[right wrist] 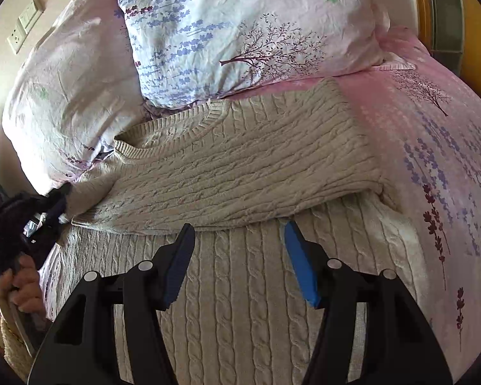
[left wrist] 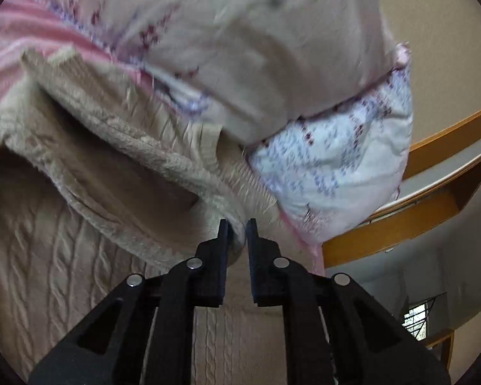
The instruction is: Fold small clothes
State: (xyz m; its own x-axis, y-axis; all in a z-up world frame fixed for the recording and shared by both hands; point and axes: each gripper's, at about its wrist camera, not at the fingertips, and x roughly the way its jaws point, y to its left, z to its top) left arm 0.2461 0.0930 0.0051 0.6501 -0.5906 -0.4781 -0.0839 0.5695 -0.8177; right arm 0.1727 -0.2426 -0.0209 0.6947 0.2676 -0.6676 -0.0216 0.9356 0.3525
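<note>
The beige cable-knit sweater point(right wrist: 240, 166) is lying on the bed by the pillows, 1 fold across it already – left gripper point(left wrist: 237, 224) is pinching its left edge, right gripper point(right wrist: 237, 234) is hovering spread above – more folds remaining

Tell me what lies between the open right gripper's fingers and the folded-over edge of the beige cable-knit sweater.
Only more beige cable-knit sweater, seen in the right wrist view; the right gripper hovers open over it.

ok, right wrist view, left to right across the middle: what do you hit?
Left gripper, shut on the sweater's edge → folded sweater → pink bedsheet. The pillows lie farther back, so they're left out of the order.
</note>
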